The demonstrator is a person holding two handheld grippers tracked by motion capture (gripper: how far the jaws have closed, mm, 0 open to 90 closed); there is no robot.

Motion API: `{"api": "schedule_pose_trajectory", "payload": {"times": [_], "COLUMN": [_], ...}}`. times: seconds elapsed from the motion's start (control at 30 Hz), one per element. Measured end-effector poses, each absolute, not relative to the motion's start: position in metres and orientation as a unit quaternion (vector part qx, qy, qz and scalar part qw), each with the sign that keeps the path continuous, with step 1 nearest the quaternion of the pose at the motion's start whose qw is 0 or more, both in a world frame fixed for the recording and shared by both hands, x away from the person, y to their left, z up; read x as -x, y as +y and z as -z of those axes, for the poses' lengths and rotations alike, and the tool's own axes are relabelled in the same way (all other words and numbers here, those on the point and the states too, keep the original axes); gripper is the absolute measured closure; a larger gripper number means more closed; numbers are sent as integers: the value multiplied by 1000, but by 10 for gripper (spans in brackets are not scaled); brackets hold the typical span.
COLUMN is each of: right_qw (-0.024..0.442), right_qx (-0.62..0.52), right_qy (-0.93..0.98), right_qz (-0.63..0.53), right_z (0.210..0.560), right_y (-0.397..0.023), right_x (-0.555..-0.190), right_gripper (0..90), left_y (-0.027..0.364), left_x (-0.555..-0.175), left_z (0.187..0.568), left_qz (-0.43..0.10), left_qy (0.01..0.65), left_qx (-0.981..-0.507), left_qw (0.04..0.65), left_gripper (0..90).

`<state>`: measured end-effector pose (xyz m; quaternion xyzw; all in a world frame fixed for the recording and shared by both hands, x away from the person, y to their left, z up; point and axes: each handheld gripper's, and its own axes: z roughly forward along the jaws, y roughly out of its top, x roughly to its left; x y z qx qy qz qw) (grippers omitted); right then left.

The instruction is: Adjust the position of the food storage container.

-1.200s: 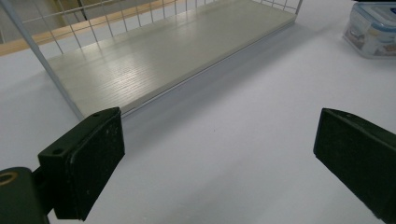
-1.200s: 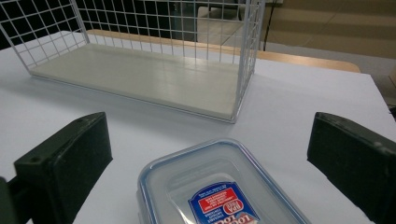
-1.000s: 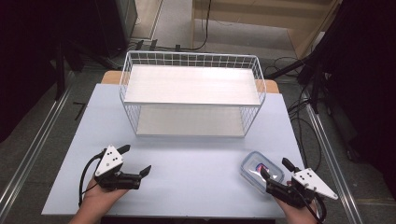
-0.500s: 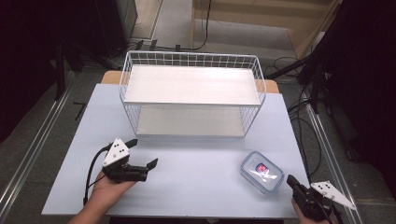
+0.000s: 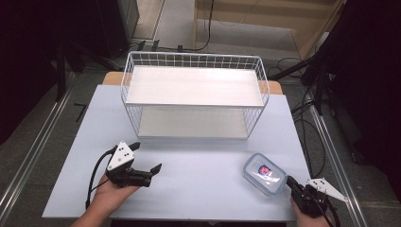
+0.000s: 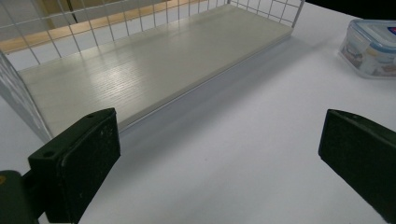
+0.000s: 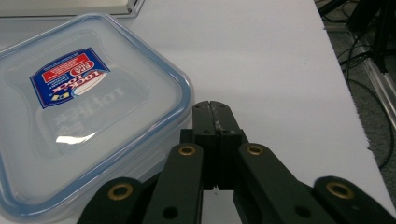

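Note:
A clear plastic food container (image 5: 265, 172) with a blue-rimmed lid and a red and blue label lies flat on the white table, front right. My right gripper (image 5: 289, 181) is just behind its near right corner, jaws pressed together with nothing between them. In the right gripper view the shut tips (image 7: 215, 109) sit right beside the container's rim (image 7: 84, 107); whether they touch it I cannot tell. My left gripper (image 5: 145, 157) rests at the front left, held in a hand, jaws wide apart and empty. Its view (image 6: 219, 158) looks across bare table toward the container (image 6: 371, 46).
A white wire rack (image 5: 142, 118) with a pale upper shelf (image 5: 194, 85) and a lower board (image 6: 154, 70) stands at the back middle of the table. Cables and dark equipment lie on the floor to the right, beyond the table edge (image 7: 345, 93).
My right gripper has pulled back from the container toward the table's front right corner and its jaws have closed empty. The left gripper has shifted only slightly.

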<state>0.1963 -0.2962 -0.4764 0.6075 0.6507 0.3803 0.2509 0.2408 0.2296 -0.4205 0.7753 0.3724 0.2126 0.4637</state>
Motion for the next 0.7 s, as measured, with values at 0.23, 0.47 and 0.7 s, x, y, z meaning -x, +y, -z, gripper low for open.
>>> {"api": "schedule_pose_trajectory", "payload": {"times": [0.23, 0.47, 0.7], "right_qw": [242, 233, 221], "right_qx": [-604, -582, -545], "right_qy": [655, 672, 701], "right_qz": [-384, -394, -403], "right_z": [478, 479, 480], "right_y": [-291, -276, -253], "right_x": [-213, -239, -264], "right_gripper": [900, 900, 900], "left_y": [242, 254, 265], "left_x": [-232, -224, -216], "left_z": [421, 422, 421], "left_qz": [-215, -217, -219], "left_qy": [385, 397, 410], "left_qx": [-770, -767, -759], "left_qw": [461, 455, 455], "left_gripper": [0, 0, 12]}}
